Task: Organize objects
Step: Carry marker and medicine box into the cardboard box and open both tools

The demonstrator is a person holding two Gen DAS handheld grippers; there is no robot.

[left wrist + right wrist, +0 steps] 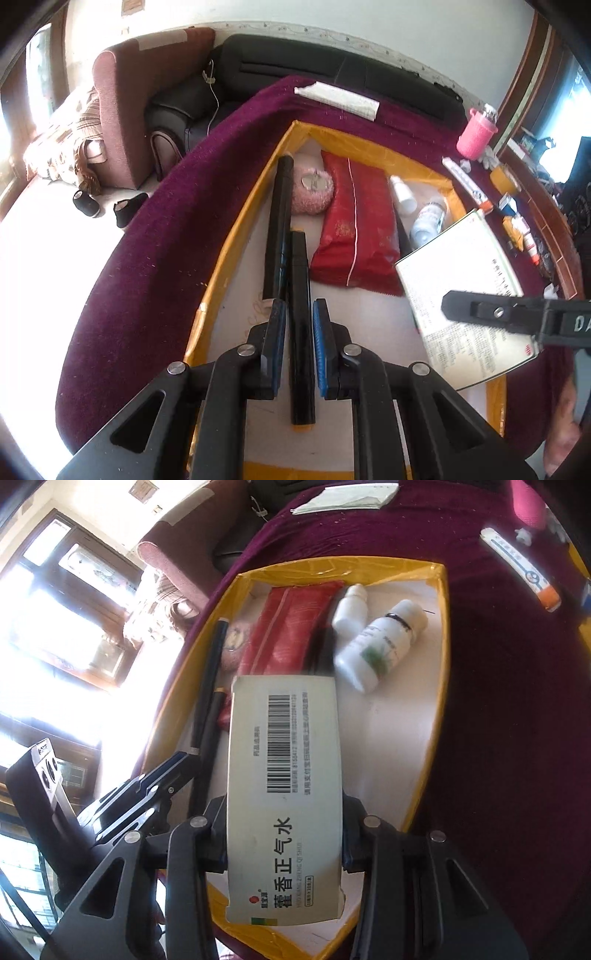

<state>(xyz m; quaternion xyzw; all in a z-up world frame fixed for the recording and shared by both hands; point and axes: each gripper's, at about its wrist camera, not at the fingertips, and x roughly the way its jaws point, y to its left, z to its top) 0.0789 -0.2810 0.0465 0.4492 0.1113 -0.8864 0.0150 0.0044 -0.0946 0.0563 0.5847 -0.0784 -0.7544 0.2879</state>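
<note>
A round table under a deep purple cloth [155,236] fills the foreground. Beyond its far edge, a black sofa [332,70] lines the white wall, a reddish armchair [125,110] to its left. Sunlight blazes through dark-framed windows [74,609] further left, bleaching the pale floor [48,266].

left gripper [299,321]: jaws parted around a black pen, not squeezing it
right gripper [284,834]: jaws clamped on a box

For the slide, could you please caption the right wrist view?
Right gripper holds a white medicine box over the yellow-rimmed box.
</note>
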